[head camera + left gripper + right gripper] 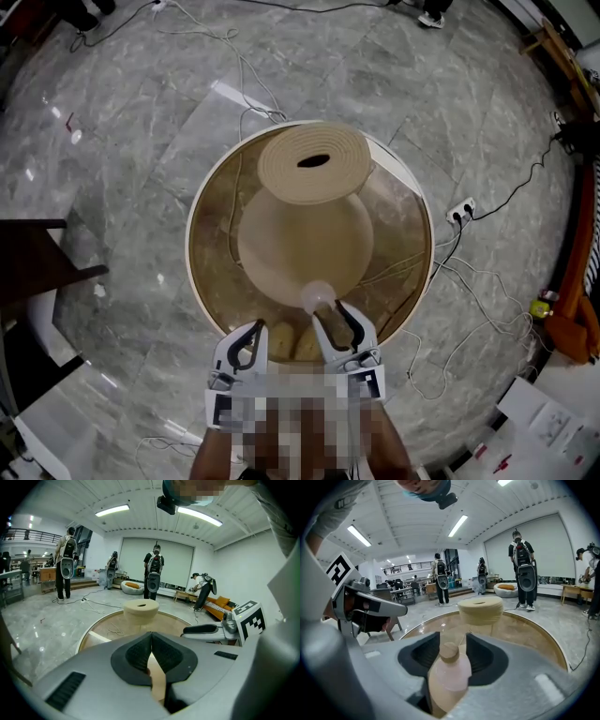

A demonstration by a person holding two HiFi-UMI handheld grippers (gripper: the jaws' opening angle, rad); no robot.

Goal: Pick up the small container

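The small container (317, 296) is a pale pink bottle with a cork-coloured cap. It sits between the jaws of my right gripper (333, 317), which is shut on its body. In the right gripper view the bottle (450, 677) stands upright with its cap up in my right gripper (453, 648). It hangs over the near part of a round glass-topped table (197, 281), in front of a large beige vase-shaped piece (314, 164) at the centre. My left gripper (251, 330) is beside it on the left. In its own view the left gripper (151, 637) has its jaws together and holds nothing.
Two yellowish lumps (292, 342) lie at the table's near edge between the grippers. Cables and a power strip (461, 211) trail over the marble floor. Dark furniture (37, 272) stands at the left, and an orange item (572, 328) at the right. Several people (153, 573) stand far behind the table.
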